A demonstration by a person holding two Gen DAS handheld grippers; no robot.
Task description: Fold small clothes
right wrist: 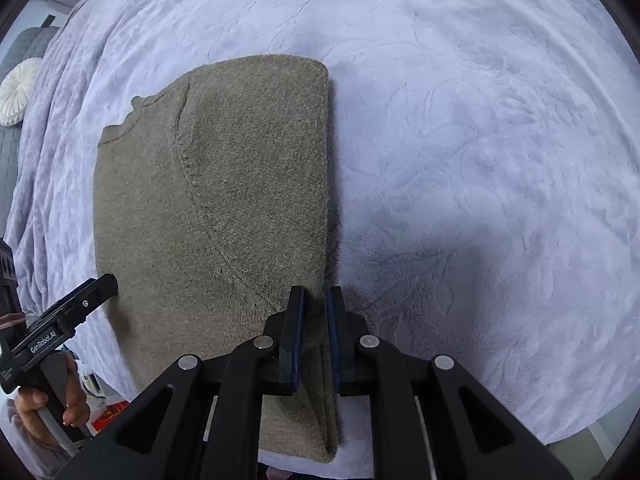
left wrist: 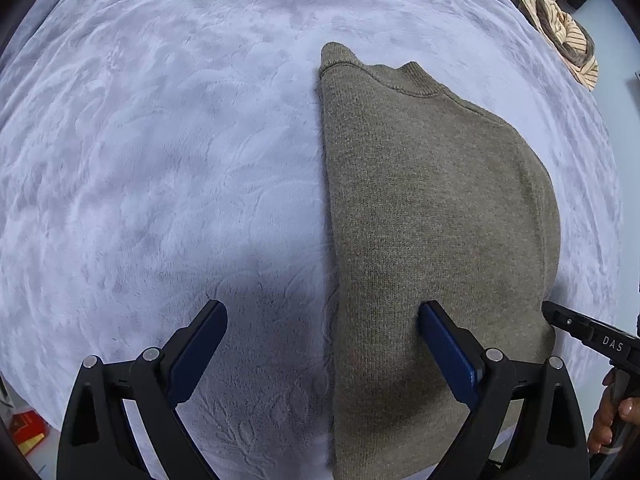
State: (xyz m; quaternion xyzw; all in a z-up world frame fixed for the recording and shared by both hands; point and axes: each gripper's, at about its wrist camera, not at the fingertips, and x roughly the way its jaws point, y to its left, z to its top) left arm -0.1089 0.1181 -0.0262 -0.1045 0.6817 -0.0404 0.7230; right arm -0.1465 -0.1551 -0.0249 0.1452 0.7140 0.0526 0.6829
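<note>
An olive-grey knit sweater [left wrist: 432, 216] lies folded lengthwise on a pale lilac plush blanket [left wrist: 160, 160], collar at the far end. My left gripper [left wrist: 322, 320] is open wide; its left finger is over the blanket, its right finger over the sweater's near left part. In the right wrist view the sweater [right wrist: 224, 208] lies left of centre. My right gripper [right wrist: 314, 300] has its jaws nearly closed around the sweater's right folded edge near the hem. The left gripper also shows at the left of the right wrist view [right wrist: 96, 286], and the right gripper at the right of the left wrist view [left wrist: 560, 316].
A striped cream and brown garment [left wrist: 560, 28] is heaped at the blanket's far right. A white round cushion [right wrist: 16, 92] lies at the far left. A red box [left wrist: 26, 428] sits past the blanket's near left edge.
</note>
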